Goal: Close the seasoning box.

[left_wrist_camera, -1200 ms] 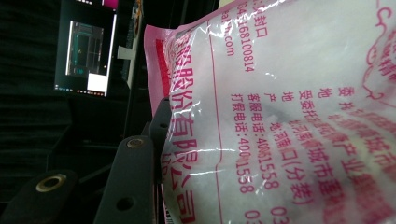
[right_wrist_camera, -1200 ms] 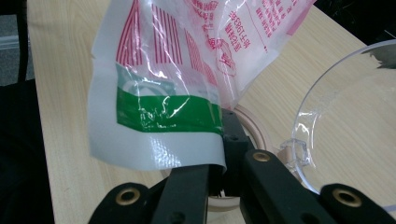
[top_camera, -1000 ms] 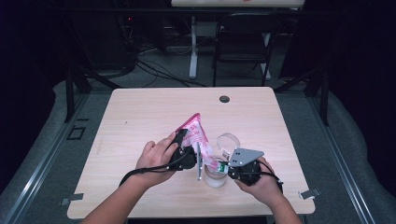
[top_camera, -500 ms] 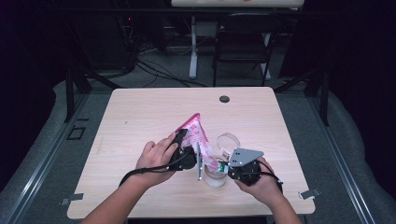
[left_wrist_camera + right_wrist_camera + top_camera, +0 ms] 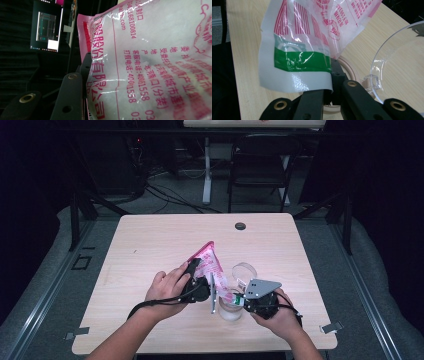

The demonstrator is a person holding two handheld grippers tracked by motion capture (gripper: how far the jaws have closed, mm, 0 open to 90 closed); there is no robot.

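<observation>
While both claws grip the bag (image 5: 212,267) over the jar (image 5: 231,309), nothing has shifted since a second ago: left claw (image 5: 212,292) half-closed on its body, right claw (image 5: 329,93) pinched tight on its lower corner; pouring seems paused above the worktop (image 5: 150,245).

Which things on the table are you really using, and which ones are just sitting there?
In use:
- pink and white bag, held by the left gripper and pinched at its green end by the right gripper
- clear jar below the bag
- clear lid beside the jar

Just there:
- black round fitting in the table
- chair beyond the table
</observation>
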